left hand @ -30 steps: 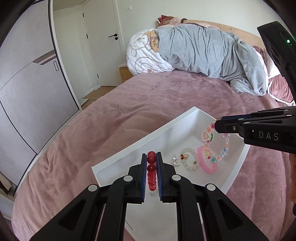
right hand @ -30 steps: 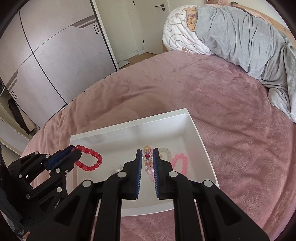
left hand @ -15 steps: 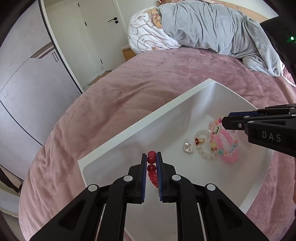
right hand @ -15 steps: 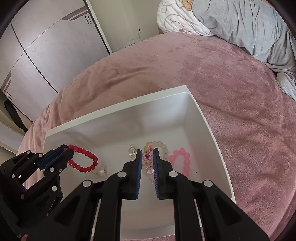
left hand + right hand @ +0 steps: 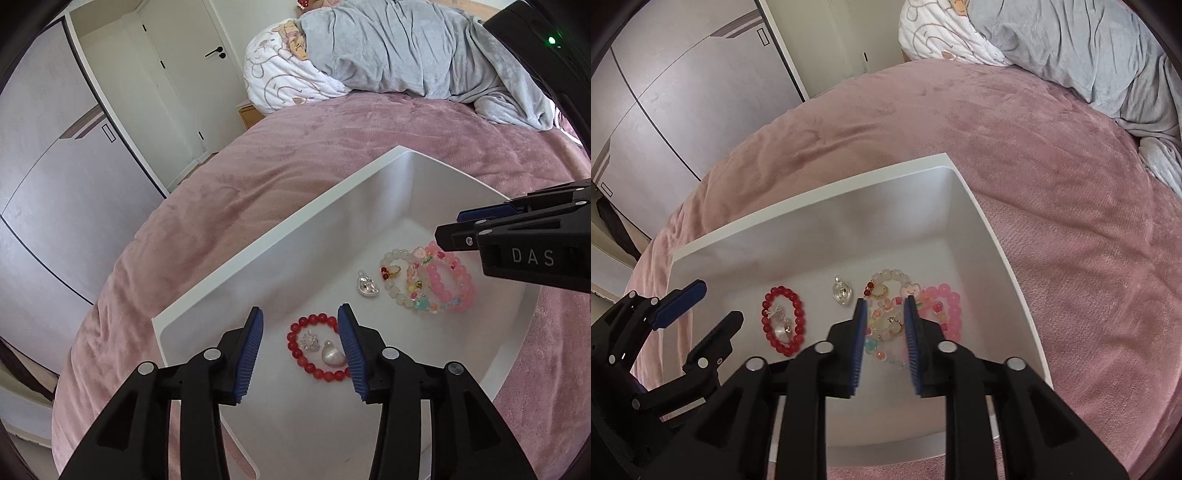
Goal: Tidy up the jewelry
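A white box [image 5: 280,243] [image 5: 812,195] sits on the pink bed. A red bead bracelet [image 5: 295,347] [image 5: 767,321] lies on its floor, around two small clear charms. My left gripper [image 5: 300,317] [image 5: 713,306] is open and empty just above it. A multicoloured bead bracelet [image 5: 419,291] [image 5: 886,325] lies over a whitish bracelet [image 5: 391,258] and a pink bracelet [image 5: 448,286] [image 5: 951,306]. My right gripper [image 5: 885,306] [image 5: 450,229] is open and empty above the multicoloured one. A silver pendant [image 5: 366,286] [image 5: 841,293] lies between the two groups.
The pink blanket [image 5: 1052,155] covers the bed around the box. A grey duvet [image 5: 406,48] and a white printed pillow [image 5: 280,81] lie at the head. Wardrobe doors [image 5: 62,206] and a room door [image 5: 192,74] stand to the left.
Both grippers have opened. The red bracelet left my left gripper and lies in the box. The multicoloured bracelet left my right gripper and lies on the other bracelets.
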Available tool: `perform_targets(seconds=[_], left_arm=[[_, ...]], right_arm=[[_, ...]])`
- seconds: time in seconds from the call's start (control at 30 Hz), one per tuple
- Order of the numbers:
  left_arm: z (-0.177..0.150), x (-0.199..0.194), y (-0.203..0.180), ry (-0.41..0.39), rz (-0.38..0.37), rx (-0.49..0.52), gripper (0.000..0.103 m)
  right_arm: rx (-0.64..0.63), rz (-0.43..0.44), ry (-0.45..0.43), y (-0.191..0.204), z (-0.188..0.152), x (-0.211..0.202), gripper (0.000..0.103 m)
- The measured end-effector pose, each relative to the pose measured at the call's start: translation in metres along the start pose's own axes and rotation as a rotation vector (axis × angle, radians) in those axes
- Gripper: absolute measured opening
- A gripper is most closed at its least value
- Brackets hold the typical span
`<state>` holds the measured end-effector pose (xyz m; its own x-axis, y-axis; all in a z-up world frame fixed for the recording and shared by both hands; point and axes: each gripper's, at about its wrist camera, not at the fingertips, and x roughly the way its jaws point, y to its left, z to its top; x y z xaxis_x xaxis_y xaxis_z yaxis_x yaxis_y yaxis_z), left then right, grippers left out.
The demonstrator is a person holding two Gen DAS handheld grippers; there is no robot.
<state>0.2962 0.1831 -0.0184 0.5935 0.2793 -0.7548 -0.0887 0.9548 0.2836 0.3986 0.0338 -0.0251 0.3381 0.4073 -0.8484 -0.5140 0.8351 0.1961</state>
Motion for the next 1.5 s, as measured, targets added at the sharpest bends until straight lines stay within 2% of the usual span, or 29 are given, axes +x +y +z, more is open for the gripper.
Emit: perform_targets(seconds=[0.13, 0.27, 0.37, 0.47, 0.5, 0.6, 0.63, 0.77, 0.83, 0.97, 1.1, 1.27, 1.5], left_arm=[[0.006, -0.015, 0.005, -0.05, 0.024, -0.035, 0.049], [0.008, -0.04, 0.016, -0.104, 0.04, -0.11, 0.052], [0.009, -0.063, 0.024, -0.151, 0.059, -0.158, 0.058], [0.009, -0.084, 0.031, -0.173, 0.053, -0.2, 0.072], [0.008, -0.09, 0.033, -0.174, 0.048, -0.207, 0.073], [0.002, -0.106, 0.034, -0.17, 0.063, -0.199, 0.08], [-0.002, -0.113, 0.033, -0.179, 0.068, -0.192, 0.081], [-0.019, -0.136, 0.023, -0.228, 0.08, -0.131, 0.09], [-0.029, -0.149, 0.017, -0.262, 0.08, -0.101, 0.092], [-0.05, -0.177, 0.011, -0.339, 0.092, -0.115, 0.094], [-0.072, -0.191, 0.019, -0.381, 0.101, -0.223, 0.094], [-0.092, -0.176, 0.028, -0.34, 0.122, -0.29, 0.094], [-0.105, -0.159, 0.02, -0.342, 0.158, -0.301, 0.094]], right_arm=[[-0.078, -0.044, -0.071, 0.009, -0.002, -0.029, 0.04], [-0.145, -0.083, -0.15, 0.016, -0.009, -0.067, 0.049], [-0.19, -0.104, -0.205, 0.019, -0.017, -0.093, 0.057], [-0.23, -0.114, -0.251, 0.026, -0.027, -0.116, 0.064], [-0.235, -0.108, -0.263, 0.028, -0.03, -0.124, 0.065], [-0.231, -0.089, -0.316, 0.034, -0.044, -0.148, 0.078], [-0.231, -0.085, -0.337, 0.037, -0.048, -0.154, 0.079], [-0.248, -0.076, -0.418, 0.045, -0.073, -0.178, 0.094], [-0.259, -0.079, -0.445, 0.049, -0.088, -0.186, 0.096], [-0.266, -0.067, -0.463, 0.05, -0.112, -0.189, 0.098], [-0.259, -0.066, -0.47, 0.048, -0.131, -0.183, 0.098], [-0.238, -0.054, -0.468, 0.037, -0.147, -0.164, 0.098], [-0.176, -0.019, -0.448, 0.018, -0.154, -0.134, 0.098]])
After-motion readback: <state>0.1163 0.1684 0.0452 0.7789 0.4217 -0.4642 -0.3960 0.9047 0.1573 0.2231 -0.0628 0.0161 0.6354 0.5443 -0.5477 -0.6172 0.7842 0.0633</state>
